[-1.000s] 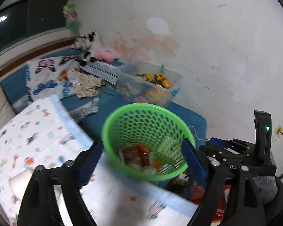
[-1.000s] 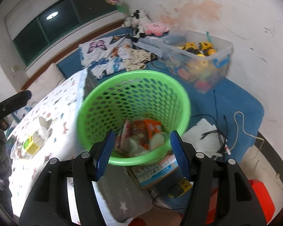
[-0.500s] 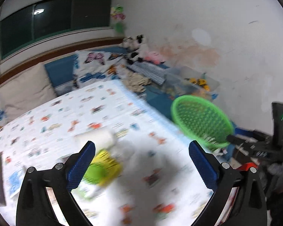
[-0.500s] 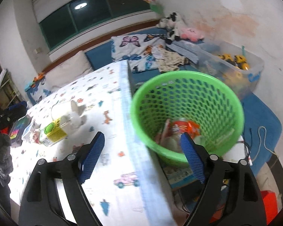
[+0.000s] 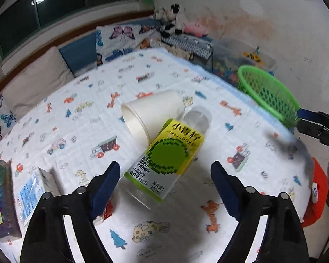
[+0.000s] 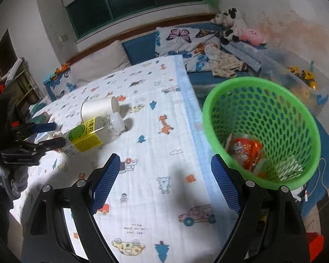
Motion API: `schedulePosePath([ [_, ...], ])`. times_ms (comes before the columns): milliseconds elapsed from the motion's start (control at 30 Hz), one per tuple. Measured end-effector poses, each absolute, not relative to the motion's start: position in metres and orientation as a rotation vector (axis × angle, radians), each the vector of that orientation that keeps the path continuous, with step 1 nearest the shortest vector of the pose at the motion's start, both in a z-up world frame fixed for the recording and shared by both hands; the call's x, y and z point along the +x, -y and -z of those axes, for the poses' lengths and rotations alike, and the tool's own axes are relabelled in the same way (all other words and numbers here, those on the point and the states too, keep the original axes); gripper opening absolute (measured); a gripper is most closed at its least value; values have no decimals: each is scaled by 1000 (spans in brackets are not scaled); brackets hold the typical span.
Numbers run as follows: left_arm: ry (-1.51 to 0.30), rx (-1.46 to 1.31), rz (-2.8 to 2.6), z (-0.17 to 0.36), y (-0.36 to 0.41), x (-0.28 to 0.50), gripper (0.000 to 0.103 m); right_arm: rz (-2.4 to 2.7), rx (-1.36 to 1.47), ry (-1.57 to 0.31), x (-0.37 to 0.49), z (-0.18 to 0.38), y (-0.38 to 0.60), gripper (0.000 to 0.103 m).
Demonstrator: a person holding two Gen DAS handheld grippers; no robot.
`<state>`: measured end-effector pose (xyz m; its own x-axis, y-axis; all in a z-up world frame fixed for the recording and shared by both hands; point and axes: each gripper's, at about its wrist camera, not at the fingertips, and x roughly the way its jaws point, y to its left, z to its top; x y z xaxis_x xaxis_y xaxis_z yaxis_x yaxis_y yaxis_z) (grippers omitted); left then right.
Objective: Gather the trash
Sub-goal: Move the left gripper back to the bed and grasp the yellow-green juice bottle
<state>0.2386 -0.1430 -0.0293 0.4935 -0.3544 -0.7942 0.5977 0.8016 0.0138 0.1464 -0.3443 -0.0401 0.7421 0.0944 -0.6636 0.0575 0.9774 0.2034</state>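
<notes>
My left fingers (image 5: 164,186) are standing wide after just narrowing a little, gripping nothing; the clear bottle (image 5: 164,157) with the yellow-green label is lying on its side between and just beyond the tips. A white paper cup (image 5: 151,115) is lying tipped over against the bottle's far end, probably touching it. My right fingers (image 6: 164,184) are spread wide and empty, hovering over the cartoon-print cloth on the desk (image 6: 155,131). The green basket (image 6: 263,129) is sitting just off the desk's right edge, wrappers inside it.
</notes>
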Motion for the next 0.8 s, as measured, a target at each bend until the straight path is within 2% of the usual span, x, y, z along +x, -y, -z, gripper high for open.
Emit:
schedulePosePath([
  [433,-955,371,624,55,171,269,80,-45,212,-769,159,49,337,84],
  [700,-999,369,685,58,177,264,62,-45,226,-786,165,55,341,84],
  [800,-1000,386,676,61,183,265,62,-46,234,-798,170,59,343,84],
])
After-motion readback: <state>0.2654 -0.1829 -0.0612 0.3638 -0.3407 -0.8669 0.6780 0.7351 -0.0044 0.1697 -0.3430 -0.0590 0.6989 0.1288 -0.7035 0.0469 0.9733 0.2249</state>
